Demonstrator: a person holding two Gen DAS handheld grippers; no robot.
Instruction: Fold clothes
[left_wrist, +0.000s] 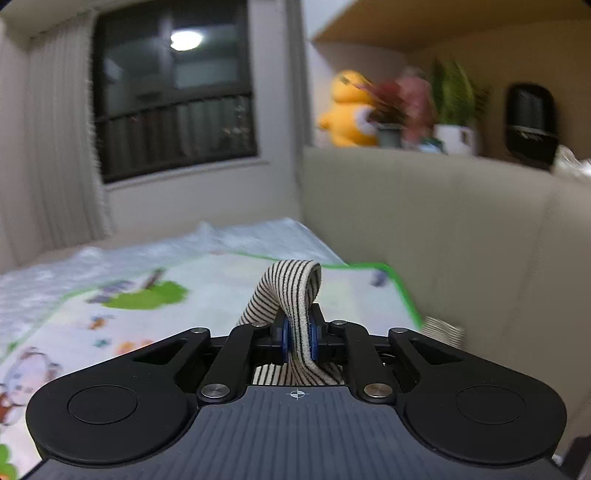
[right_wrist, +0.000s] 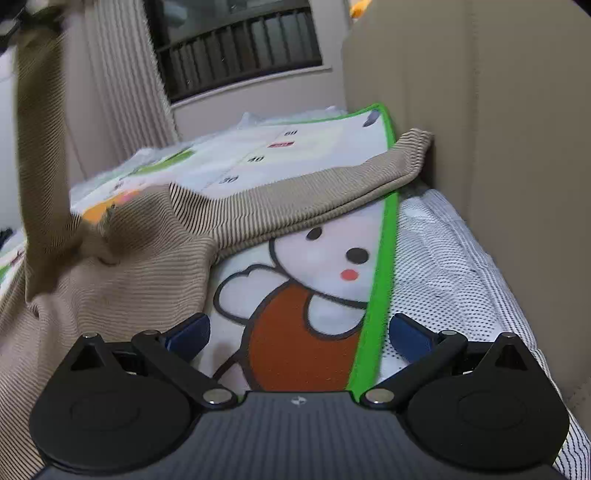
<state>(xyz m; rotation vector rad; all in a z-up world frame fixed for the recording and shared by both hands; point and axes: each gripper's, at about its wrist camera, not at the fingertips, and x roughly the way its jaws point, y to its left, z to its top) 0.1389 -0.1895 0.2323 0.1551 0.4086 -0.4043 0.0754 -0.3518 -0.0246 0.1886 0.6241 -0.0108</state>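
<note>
- Bedroom setting: one bed with a white dotted mattress cover (right_wrist: 454, 258), set against a beige padded wall panel (left_wrist: 424, 221); one dark window (left_wrist: 173, 92) with a railing behind the glass; one pale curtain (left_wrist: 55, 147) beside the window.
- One cartoon play mat (right_wrist: 303, 295) with a green border, spread on the mattress cover; it carries a white animal figure in an orange garment and printed numbers. Its near edge is hidden behind the right gripper body.
- One striped beige garment (right_wrist: 122, 280), ribbed, lying on the play mat toward its left side. One sleeve (right_wrist: 332, 192) stretches across the mat to the green border and its cuff reaches the wall panel. Another part rises as a blurred strip toward the upper left and is cut off by the frame.
- Left gripper (left_wrist: 298, 338): jaws together, blue pads clamped on a fold of the striped beige garment, which loops up above the fingertips. How much fabric hangs below is hidden by the gripper body.
- Right gripper (right_wrist: 298, 334): jaws wide apart, nothing between them, hovering above the play mat's green border, just right of the garment's body.
- Ledge above the wall panel: one yellow plush toy (left_wrist: 347, 110), potted plants (left_wrist: 450, 103) (count unclear through blur), one dark rounded object (left_wrist: 532, 125) that cannot be identified.
</note>
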